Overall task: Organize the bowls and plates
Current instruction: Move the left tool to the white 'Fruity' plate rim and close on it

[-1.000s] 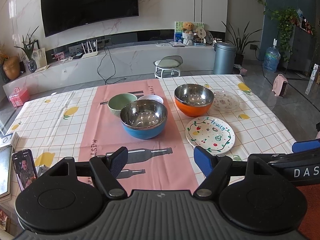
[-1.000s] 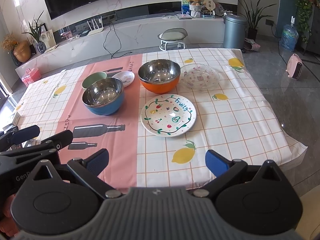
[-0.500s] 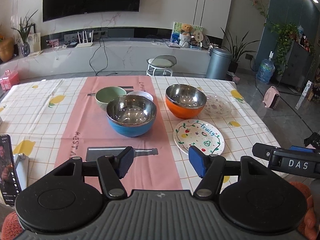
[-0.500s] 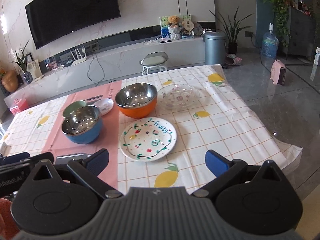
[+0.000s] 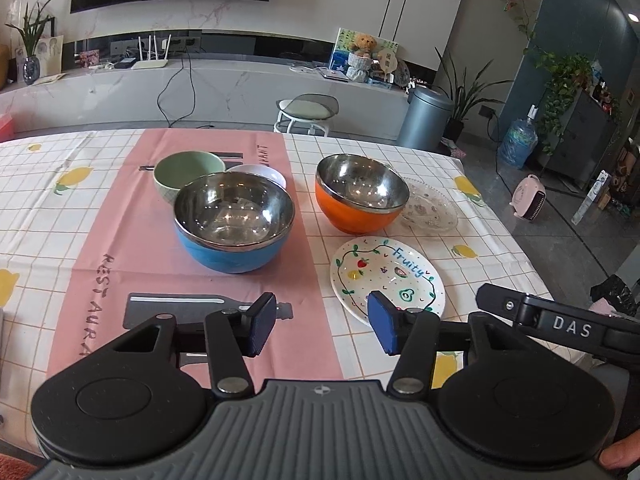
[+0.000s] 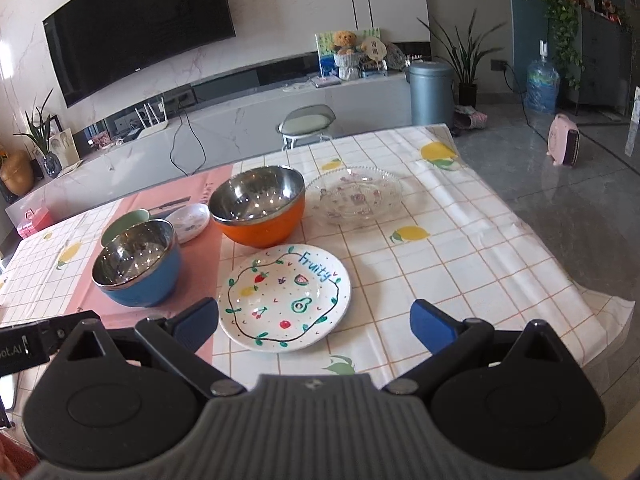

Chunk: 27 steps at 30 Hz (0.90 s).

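Note:
A blue steel-lined bowl (image 5: 234,224) (image 6: 136,264) sits on the pink runner, with a green bowl (image 5: 188,172) (image 6: 122,226) and a small white dish (image 5: 260,172) (image 6: 189,222) behind it. An orange steel-lined bowl (image 5: 360,196) (image 6: 260,210) stands to its right, beside a clear glass plate (image 5: 430,212) (image 6: 356,196). A white "Fruity" plate (image 5: 386,274) (image 6: 284,296) lies nearest. My left gripper (image 5: 322,326) hovers short of the blue bowl, jaws closing with nothing between them. My right gripper (image 6: 314,324) stands open, wide, above the Fruity plate's near edge.
The table's checked lemon cloth (image 6: 480,264) ends at the right edge, with grey floor beyond. A stool (image 5: 308,110) stands behind the table. The right gripper's body (image 5: 560,324) shows at the left view's right side.
Both grippers have sunk and moved in toward the dishes, which now look larger. The left gripper's fingers have drawn closer together. The right gripper's fingers kept their wide spread.

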Each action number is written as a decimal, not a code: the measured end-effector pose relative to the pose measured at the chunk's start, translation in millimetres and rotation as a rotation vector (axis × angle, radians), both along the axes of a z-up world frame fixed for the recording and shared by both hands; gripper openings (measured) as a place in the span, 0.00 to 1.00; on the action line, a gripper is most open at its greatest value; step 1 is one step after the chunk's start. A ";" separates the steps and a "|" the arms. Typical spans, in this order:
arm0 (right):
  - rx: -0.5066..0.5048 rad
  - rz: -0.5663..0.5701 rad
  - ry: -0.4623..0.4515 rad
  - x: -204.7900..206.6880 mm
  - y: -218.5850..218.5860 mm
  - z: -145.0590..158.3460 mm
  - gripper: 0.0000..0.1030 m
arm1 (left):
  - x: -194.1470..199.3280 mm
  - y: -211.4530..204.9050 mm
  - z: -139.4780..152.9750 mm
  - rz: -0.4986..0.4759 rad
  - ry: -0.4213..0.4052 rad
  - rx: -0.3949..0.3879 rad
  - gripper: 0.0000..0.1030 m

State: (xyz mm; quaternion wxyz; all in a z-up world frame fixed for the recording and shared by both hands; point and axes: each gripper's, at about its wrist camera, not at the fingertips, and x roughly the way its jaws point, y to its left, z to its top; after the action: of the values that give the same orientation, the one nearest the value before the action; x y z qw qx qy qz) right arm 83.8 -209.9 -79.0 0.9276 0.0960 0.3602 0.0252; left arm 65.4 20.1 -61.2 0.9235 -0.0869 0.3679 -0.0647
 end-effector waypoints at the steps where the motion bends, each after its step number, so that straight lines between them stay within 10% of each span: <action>1: 0.018 0.000 0.009 5.9 0.3 -2.9 0.94 | 3.7 -1.4 -2.6 -0.005 -0.003 -0.001 0.61; 15: 0.079 0.073 0.262 117.9 -26.0 -57.7 0.65 | 86.7 8.7 -54.8 0.005 0.193 -0.269 0.61; 27: 0.206 0.034 0.322 156.4 -61.3 -92.8 0.41 | 107.9 6.3 -89.8 0.058 0.237 -0.286 0.43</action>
State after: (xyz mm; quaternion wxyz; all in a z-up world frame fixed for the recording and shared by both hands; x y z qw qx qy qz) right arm 240.2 -271.2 -171.8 0.8427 0.1871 0.5010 0.0618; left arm 173.3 26.5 -151.0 0.8534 -0.2351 0.4586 -0.0788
